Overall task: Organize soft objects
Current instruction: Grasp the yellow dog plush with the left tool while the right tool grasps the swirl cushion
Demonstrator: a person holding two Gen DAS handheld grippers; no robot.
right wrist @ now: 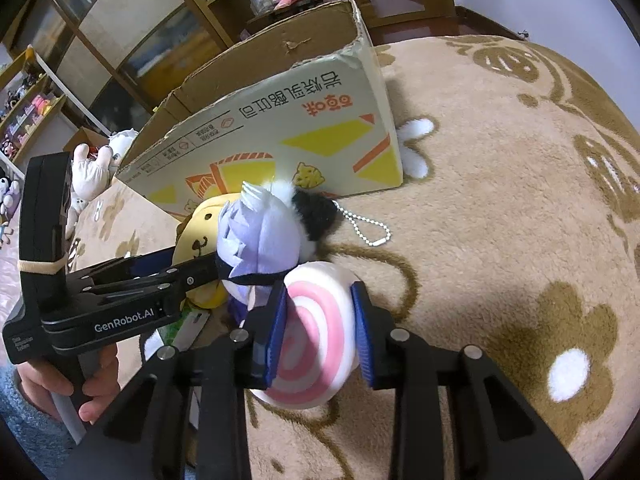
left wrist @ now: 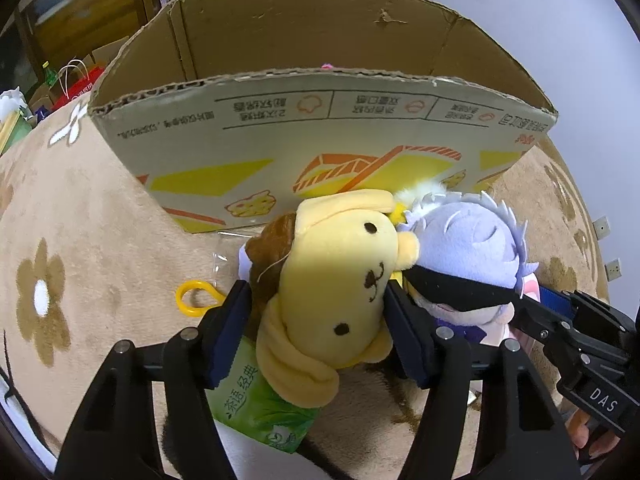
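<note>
You see the yellow dog plush (left wrist: 340, 288) lying on its side at the centre of the left wrist frame, brown beret toward the upper left. Touching it on the right is the lavender-haired doll (left wrist: 468, 256), black blindfold across its face. The pink-and-white swirl plush (right wrist: 316, 332) sits lower centre of the right wrist frame.

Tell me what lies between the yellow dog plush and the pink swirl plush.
The purple-haired doll lies between yellow dog plush and pink swirl plush, shown in the right wrist view.
</note>
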